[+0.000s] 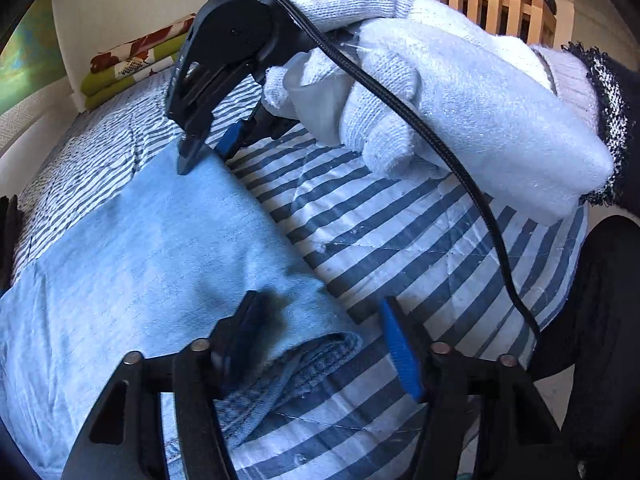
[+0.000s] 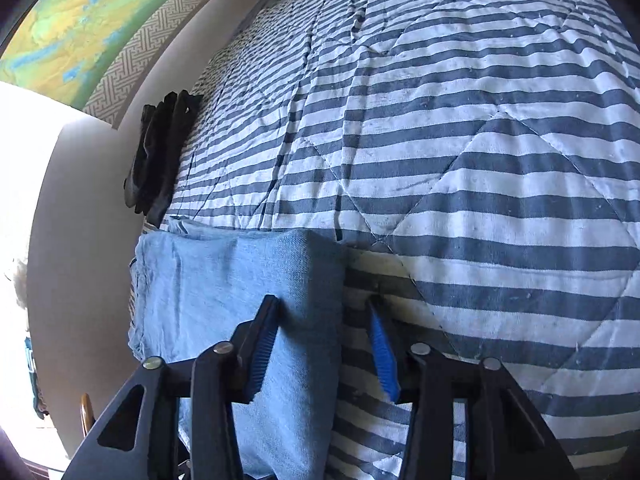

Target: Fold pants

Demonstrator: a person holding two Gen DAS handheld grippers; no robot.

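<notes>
pants (image 1: 132, 248): one pair, pale blue denim, lying flat on the bed and filling the lower left of the left wrist view; in the right wrist view they sit at lower left, their folded edge squared off near the middle of the frame.
why flat: you have them spread on the quilt so an edge can be pinched and carried over; my reading, the fold is partly made.
hem or waistband (image 1: 304, 364): a darker inner layer shows at the bottom centre of the left view, right at the cloth's edge.
left hand-held gripper (image 1: 320, 336): your jaws stand half wide, one finger on the denim, the other over the bare quilt, straddling the edge. Pads not pressing that I can see.
right hand-held gripper (image 2: 324, 344): jaws apart, narrower than wide; the left pad (image 2: 262, 356) lies against the denim, the other over the stripes. In the left view its tip touches down at the pants' far corner, upper centre.
gloved hand (image 1: 440, 92): one, white knit, upper right of the left view, wrapped round the right tool.
bed quilt (image 2: 480, 160): one, blue and white stripes, under everything.
dark garment (image 2: 160, 156): one black item at the quilt's left edge, well apart from the pants.
folded cloths (image 1: 128, 68): a stack at upper left, green and floral; count unclear.
</notes>
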